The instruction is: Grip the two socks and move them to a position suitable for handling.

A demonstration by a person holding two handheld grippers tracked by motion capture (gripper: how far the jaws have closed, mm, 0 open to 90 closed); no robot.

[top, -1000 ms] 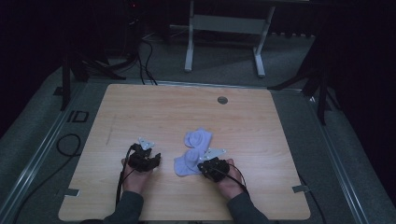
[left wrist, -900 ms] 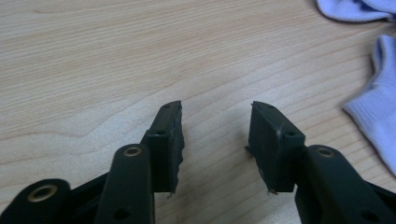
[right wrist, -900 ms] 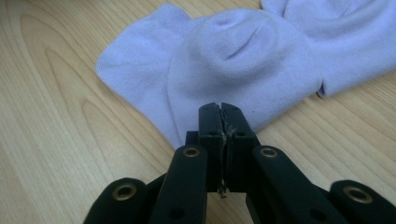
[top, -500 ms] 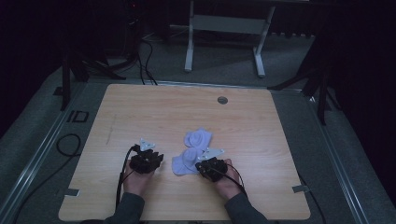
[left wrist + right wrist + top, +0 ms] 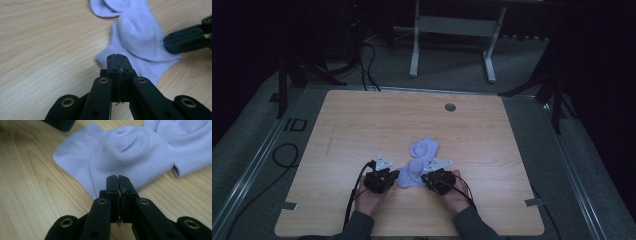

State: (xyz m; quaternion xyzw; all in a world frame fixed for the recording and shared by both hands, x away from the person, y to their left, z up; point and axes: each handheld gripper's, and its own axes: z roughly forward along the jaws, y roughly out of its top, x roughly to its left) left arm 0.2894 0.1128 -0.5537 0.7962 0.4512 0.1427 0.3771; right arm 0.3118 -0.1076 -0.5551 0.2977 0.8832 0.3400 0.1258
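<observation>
Socks: pale lilac, bunched near the table's front edge, midway. Left gripper and right gripper: jaws pressed together, empty, flanking the socks' near end.

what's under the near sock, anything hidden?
The near sock lies on bare wooden table. Its folded upper layer covers its own lower layer; whatever lies beneath the fabric is hidden. A second sock lies behind it.

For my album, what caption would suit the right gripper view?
Right gripper, jaws shut, pointing at the near edge of a pale lilac sock lying on the wooden table.
</observation>
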